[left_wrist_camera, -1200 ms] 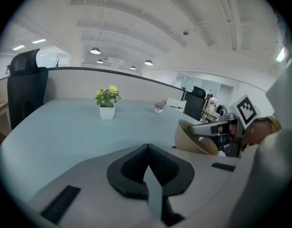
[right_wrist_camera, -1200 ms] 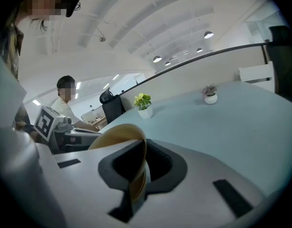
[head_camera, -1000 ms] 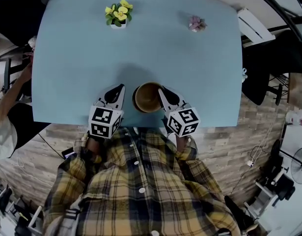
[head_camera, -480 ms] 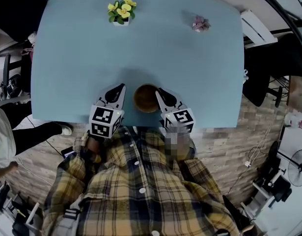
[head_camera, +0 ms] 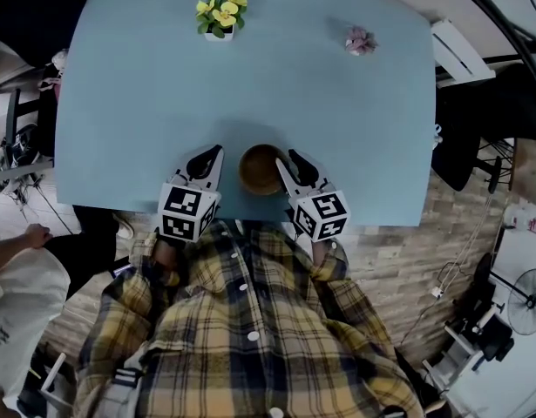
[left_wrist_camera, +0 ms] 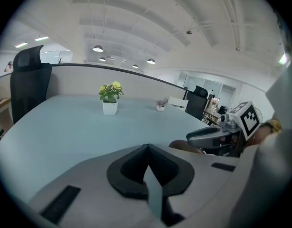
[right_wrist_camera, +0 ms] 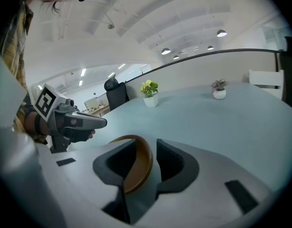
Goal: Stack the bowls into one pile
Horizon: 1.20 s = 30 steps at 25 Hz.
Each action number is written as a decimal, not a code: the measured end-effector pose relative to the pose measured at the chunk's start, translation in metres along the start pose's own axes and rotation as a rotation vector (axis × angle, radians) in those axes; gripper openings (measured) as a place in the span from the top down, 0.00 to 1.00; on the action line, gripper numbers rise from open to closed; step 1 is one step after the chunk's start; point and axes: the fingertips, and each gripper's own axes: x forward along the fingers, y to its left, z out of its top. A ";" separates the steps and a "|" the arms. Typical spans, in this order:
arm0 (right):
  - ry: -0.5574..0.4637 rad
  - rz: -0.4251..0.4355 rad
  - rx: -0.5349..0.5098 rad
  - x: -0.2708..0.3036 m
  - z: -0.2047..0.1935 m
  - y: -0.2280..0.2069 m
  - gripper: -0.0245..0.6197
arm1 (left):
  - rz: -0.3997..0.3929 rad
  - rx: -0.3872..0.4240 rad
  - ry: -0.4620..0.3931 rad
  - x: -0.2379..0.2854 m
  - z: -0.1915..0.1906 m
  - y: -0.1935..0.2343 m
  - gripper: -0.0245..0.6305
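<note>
Brown round bowl (head_camera: 261,169) at the lower centre of the pale blue table (head_camera: 250,85), between two grippers.
Whether other bowls nest inside it cannot be told. Its rim stands between the right gripper's (head_camera: 286,160) jaws, which have just been opening and are loose around it. The left gripper (head_camera: 214,152) is clenched on nothing.

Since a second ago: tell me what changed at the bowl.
The right hand-held gripper has just been opening its jaws, letting go of the brown bowl; the rim still sits between them with a gap. The bowl rests where it was on the blue table. The left hand-held gripper stays shut and empty beside it.
</note>
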 end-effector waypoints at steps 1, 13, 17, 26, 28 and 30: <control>-0.001 -0.003 0.000 -0.001 0.000 0.000 0.78 | 0.001 0.000 -0.001 -0.001 0.000 0.000 0.98; -0.069 -0.026 -0.055 -0.014 0.035 0.003 0.75 | 0.009 0.015 -0.062 -0.010 0.017 0.002 0.98; -0.120 -0.050 -0.097 -0.028 0.062 0.003 0.75 | 0.012 0.025 -0.108 -0.017 0.033 0.001 0.98; -0.235 -0.126 -0.165 -0.061 0.118 -0.003 0.75 | 0.032 0.044 -0.231 -0.042 0.076 -0.004 0.98; -0.264 -0.130 -0.179 -0.066 0.130 -0.002 0.75 | 0.038 0.047 -0.261 -0.049 0.086 -0.004 0.98; -0.290 -0.130 -0.195 -0.072 0.142 0.001 0.75 | 0.043 0.056 -0.291 -0.056 0.097 -0.006 0.98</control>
